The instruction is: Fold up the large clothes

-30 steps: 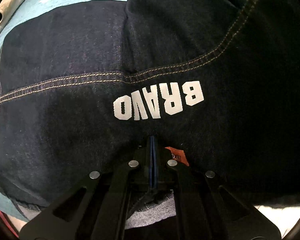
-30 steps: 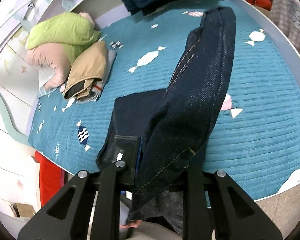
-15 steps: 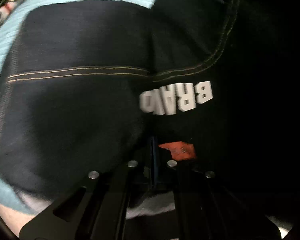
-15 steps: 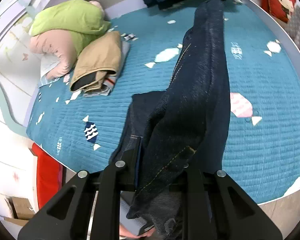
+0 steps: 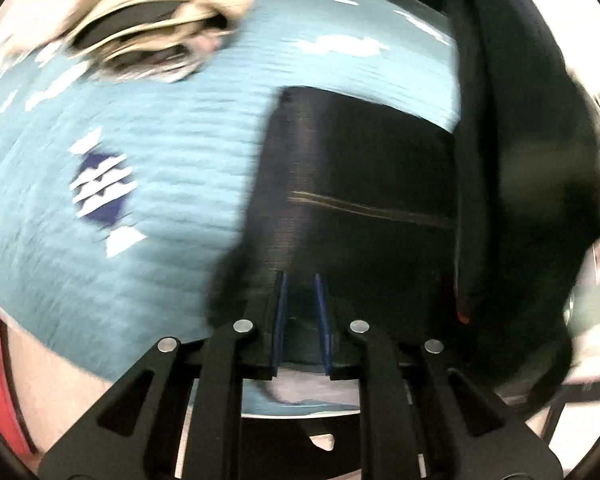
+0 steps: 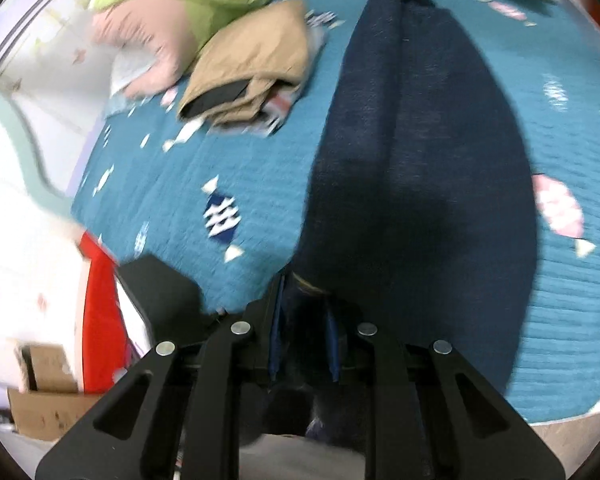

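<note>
The dark blue jeans (image 6: 416,152) lie stretched lengthwise on the teal bedspread (image 6: 260,184). My right gripper (image 6: 303,300) is shut on the near end of the jeans, denim bunched between its blue pads. In the left wrist view a folded part of the jeans (image 5: 364,184) lies flat with a tan seam, and another fold (image 5: 512,140) rises at the right. My left gripper (image 5: 300,284) sits at the near edge of the denim with its jaws slightly apart and nothing between them. Both views are motion-blurred.
A folded tan garment (image 6: 252,68) lies at the far left of the bed, also in the left wrist view (image 5: 160,36). Green and pink bedding (image 6: 172,4) is behind it. A red item (image 6: 100,312) and a cardboard box (image 6: 48,396) sit off the bed's left.
My left gripper has let go of the jeans and pulled back, its jaws now parted. The right gripper has swung the jeans over, so the leg lies flatter along the bed.
</note>
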